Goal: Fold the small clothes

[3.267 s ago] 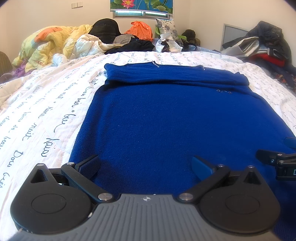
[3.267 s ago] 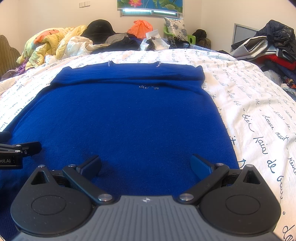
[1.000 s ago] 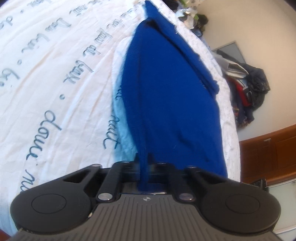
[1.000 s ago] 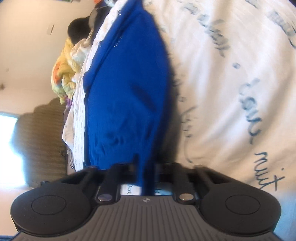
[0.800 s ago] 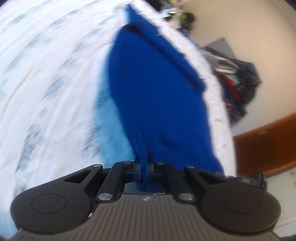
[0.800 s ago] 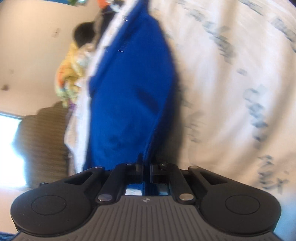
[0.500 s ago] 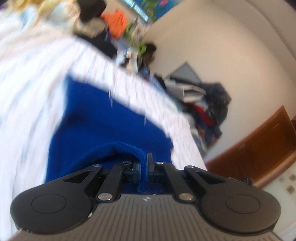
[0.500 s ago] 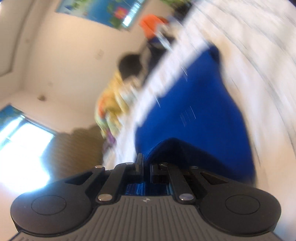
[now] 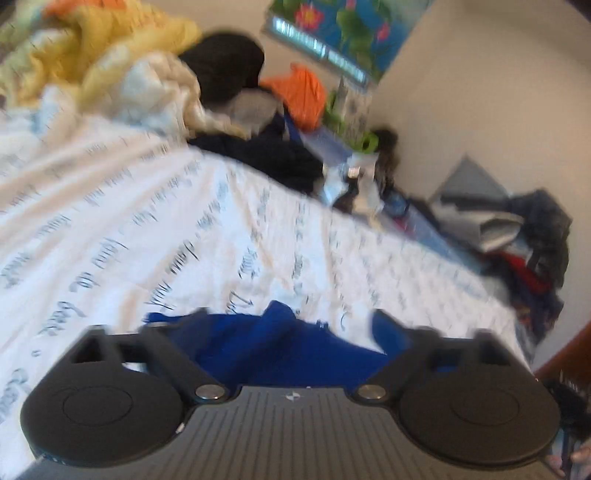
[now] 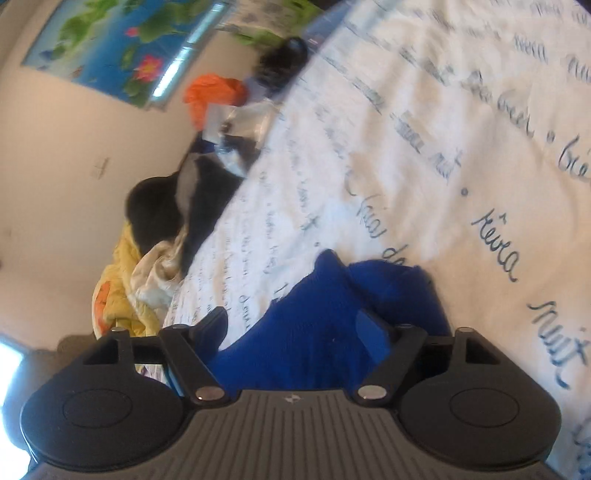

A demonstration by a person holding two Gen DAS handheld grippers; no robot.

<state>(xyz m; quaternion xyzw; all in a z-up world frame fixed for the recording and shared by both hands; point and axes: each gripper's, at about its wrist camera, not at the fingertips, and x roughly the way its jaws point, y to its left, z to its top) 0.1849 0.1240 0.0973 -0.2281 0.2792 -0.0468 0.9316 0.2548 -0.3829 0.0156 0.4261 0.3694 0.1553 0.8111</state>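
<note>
1. The left gripper [image 9: 291,325] has its jaws opening, spread wide apart, and its pads press on nothing.
2. The blue sweater [image 9: 280,343] lies bunched on the bedspread [image 9: 155,206] just under and between the left fingers [image 9: 186,325], free of both of them.
3. The right gripper [image 10: 291,328] has its jaws opening too, with the fingers standing apart.
4. In the right view the blue sweater [image 10: 325,317] sits heaped between the right fingers [image 10: 369,328]; whether it brushes one pad cannot be told, but it is not squeezed.
5. The bedspread is white with dark handwritten lettering.
6. At the far end of the bed lie a yellow quilt [image 9: 110,48], a black hat [image 9: 225,62] and an orange bag [image 9: 299,92].
7. A flower poster [image 9: 343,29] hangs on the wall behind them.
8. A heap of clothes [image 9: 524,240] lies beside the bed, at the right of the left view.
</note>
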